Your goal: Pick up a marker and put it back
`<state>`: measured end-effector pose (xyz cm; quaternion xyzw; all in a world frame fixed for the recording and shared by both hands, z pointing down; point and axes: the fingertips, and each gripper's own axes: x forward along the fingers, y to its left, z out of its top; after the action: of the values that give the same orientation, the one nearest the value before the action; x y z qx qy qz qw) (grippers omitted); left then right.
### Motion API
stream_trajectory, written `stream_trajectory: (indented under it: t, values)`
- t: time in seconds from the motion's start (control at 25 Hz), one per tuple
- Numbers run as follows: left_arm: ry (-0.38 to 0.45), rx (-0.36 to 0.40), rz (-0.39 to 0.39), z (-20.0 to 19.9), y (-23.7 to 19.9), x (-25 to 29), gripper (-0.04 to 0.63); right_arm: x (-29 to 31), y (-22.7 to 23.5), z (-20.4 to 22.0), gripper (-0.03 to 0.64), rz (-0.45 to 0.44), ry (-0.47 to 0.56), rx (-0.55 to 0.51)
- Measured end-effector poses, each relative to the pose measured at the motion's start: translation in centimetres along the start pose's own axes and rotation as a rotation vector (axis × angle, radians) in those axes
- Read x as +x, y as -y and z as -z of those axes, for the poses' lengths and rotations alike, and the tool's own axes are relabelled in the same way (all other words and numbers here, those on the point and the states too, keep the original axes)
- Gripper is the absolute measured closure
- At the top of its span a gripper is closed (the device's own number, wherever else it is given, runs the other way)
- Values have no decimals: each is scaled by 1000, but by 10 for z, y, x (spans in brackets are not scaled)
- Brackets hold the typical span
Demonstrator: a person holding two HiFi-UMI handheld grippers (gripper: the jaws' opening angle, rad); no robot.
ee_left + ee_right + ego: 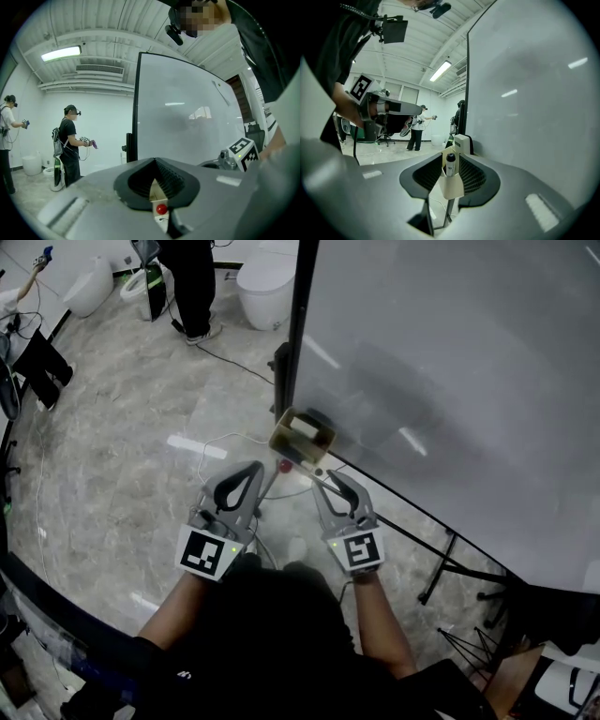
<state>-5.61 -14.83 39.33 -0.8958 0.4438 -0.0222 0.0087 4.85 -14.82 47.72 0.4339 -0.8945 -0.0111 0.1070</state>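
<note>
- The left gripper (260, 468) is seen with its jaws pressed together and nothing pinched; a red round thing (284, 465) lies just at its 3 o'clock.
- The right gripper (329, 479) is held spread, and no pad is pressed on the marker (450, 164).
- The marker is stood upright, black cap up, in a cream holder (451, 186), framed between the spread jaws at 12 o'clock.
- The holder is set by the whiteboard (525, 103) edge.
</note>
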Motion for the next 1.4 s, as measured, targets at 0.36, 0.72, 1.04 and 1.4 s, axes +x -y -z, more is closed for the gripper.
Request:
stream_trajectory:
  t: [0.36,0.72,1.04,1.4]
  values:
    - [37,0,25,-10,4,3,591,-21,1,-30,494,46,61,14]
    - [68,10,30,-21,2,-4,590,-37,-9,-77,549,45,158,6]
    - [86,17,14,-28,-8,-14,591,-44,-23,-117,607,31,237,3]
    - [90,31,-24,-33,-24,-26,591,-53,-26,-153,607,15,306,37]
